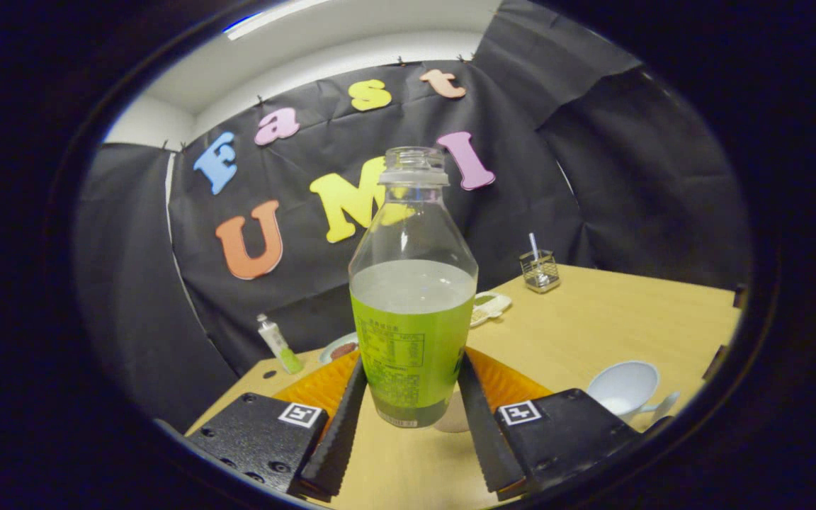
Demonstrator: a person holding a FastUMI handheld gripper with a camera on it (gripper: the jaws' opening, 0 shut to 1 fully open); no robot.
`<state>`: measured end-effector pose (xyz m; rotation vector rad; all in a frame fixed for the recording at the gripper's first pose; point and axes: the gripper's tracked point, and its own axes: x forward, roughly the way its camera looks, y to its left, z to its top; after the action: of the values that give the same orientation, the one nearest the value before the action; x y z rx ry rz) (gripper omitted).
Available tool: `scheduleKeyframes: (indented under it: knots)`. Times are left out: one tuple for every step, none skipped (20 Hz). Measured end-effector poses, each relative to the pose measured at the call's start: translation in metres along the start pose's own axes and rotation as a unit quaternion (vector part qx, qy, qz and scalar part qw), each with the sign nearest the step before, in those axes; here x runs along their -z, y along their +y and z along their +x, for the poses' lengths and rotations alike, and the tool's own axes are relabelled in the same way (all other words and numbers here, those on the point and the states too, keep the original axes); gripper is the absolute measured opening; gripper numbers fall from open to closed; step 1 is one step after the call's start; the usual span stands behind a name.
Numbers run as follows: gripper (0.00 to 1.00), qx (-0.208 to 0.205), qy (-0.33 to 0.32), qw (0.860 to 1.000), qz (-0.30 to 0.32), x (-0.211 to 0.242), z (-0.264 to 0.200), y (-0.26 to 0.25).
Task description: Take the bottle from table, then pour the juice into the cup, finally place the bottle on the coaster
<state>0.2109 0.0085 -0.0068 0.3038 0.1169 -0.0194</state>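
My claw (411, 418) has its two fingers (341, 418) closed against the sides of one bottle (412, 312), pressing on its lower label; the bottle stands upright between them, its base seeming to hang above the wooden table (592, 333), though I cannot tell for sure. The bottle is clear plastic, uncapped, with a green label around its lower half and pale liquid up to about the middle. Just behind its base, between my fingers, a small round pale disc (452, 419) lies on the table; I cannot tell if it is the coaster. Off to the right of my right finger sits one white cup (624, 388) with a handle. Beyond my left finger are one small tube (279, 345) and one plate (338, 347). Farther on lies one pale tray (491, 307), and farthest, one wire holder (540, 270) with a stick in it.
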Motion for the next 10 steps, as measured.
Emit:
scheduleKeyframes:
  knots:
    - [0.76,0.010,0.002,0.999,-0.030,-0.002,0.009,0.001]
    - [0.76,0.017,0.002,0.998,-0.056,-0.003,0.017,0.002]
    - [0.76,0.026,0.002,0.997,-0.078,-0.004,0.024,0.001]
    - [0.77,0.033,0.003,0.995,-0.094,-0.003,0.030,0.001]
    - [0.77,0.039,0.005,0.993,-0.108,-0.003,0.038,0.000]
    - [0.77,0.044,0.008,0.992,-0.117,0.002,0.042,0.001]
    - [0.77,0.050,0.010,0.991,-0.123,0.004,0.047,0.000]
    - [0.77,0.053,0.014,0.990,-0.127,0.008,0.053,-0.001]
    - [0.77,0.054,0.019,0.990,-0.126,0.011,0.058,-0.002]
    - [0.77,0.054,0.025,0.990,-0.124,0.013,0.065,-0.004]
